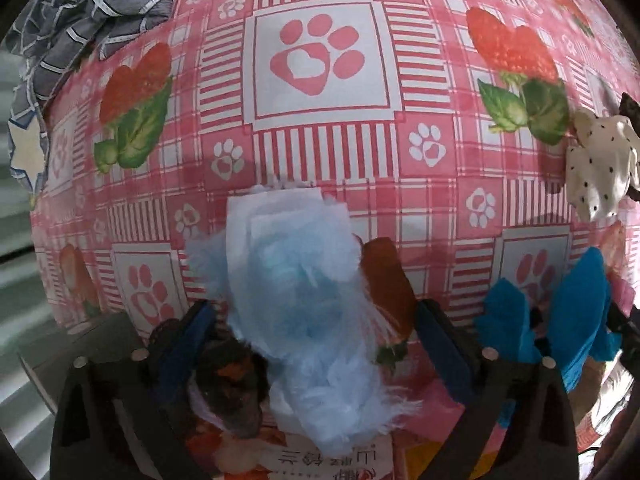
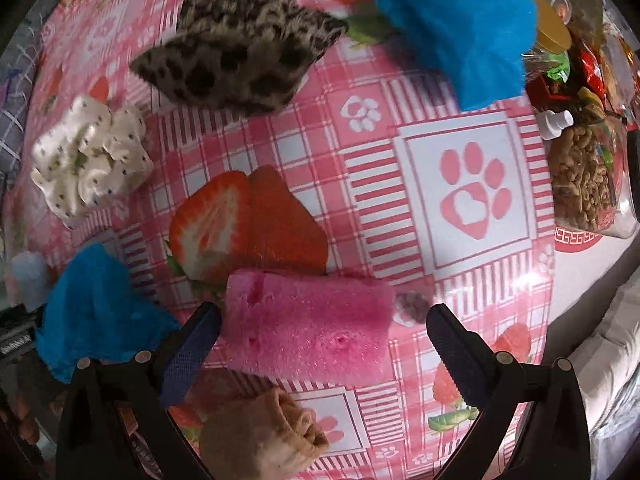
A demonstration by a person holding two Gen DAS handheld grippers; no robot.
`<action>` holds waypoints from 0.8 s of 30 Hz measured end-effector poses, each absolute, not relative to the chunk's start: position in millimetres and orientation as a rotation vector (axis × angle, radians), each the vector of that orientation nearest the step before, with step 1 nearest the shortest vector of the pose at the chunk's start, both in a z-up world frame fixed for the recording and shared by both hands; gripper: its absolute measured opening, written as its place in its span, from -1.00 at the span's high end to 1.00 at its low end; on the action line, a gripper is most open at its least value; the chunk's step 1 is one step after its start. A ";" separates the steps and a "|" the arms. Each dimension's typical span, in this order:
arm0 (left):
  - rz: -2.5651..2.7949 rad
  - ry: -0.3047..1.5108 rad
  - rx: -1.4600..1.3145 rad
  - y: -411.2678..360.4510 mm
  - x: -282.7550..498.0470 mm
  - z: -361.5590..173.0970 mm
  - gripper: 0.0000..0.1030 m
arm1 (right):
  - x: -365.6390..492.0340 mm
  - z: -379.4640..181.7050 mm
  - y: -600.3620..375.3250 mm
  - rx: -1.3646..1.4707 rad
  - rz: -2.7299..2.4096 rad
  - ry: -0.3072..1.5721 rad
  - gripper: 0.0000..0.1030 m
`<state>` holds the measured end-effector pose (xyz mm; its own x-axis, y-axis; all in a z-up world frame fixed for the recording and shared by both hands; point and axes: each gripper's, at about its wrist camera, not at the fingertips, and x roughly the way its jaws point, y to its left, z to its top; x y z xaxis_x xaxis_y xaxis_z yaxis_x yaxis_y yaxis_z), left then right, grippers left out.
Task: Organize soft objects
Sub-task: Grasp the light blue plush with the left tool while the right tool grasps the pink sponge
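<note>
Currently: soft items on a pink tablecloth (image 2: 460,128), both grippers spread wide.
Left gripper (image 1: 312,332): jaws wide, a pale blue rag (image 1: 292,280) lying between them, ungripped; blue cloth (image 1: 540,312) beside; dotted scrunchie (image 1: 600,160) beyond. Right gripper (image 2: 324,328): jaws wide, tan roll (image 2: 260,436) nearest, pink sponge (image 2: 308,324) between the fingers; leopard scrunchie (image 2: 236,48) and blue towel (image 2: 460,24) farther; snack bag (image 2: 584,172) at the far right edge.

Pink sponge (image 2: 308,324), leopard-print scrunchie (image 2: 236,56), pink plaid tablecloth (image 2: 400,208)
</note>
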<state>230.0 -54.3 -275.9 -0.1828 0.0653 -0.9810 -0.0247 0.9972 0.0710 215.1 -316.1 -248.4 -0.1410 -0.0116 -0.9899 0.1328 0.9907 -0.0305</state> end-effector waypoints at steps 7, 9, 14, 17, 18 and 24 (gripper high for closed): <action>0.037 1.759 0.021 -60.0 242.0 -275.8 -0.35 | 206.4 -242.8 -306.9 0.052 -0.130 1.656 -0.63; 0.013 1.760 -0.002 -57.7 243.8 -272.0 0.15 | 205.1 -236.9 -307.1 0.052 -0.120 1.643 -0.40; 0.025 1.705 0.029 -55.4 243.8 -249.8 0.38 | 203.2 -225.7 -309.8 0.116 -0.084 1.619 -0.40; 0.021 1.635 -0.002 -49.4 240.6 -227.4 0.38 | 201.1 -210.7 -312.2 0.135 -0.074 1.596 -0.40; 0.023 1.614 -0.011 -47.6 241.0 -220.1 0.38 | 200.2 -206.3 -313.1 0.145 -0.073 1.591 -0.40; 0.031 1.511 -0.011 -52.3 239.5 -182.1 0.38 | 198.7 -180.3 -318.5 0.185 -0.067 1.560 -0.40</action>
<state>239.5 -52.3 -182.1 0.0590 0.0134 -0.9982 -0.0271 0.9996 0.0118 198.7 -318.5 -180.3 0.0121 0.0745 -0.9971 0.1592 0.9843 0.0755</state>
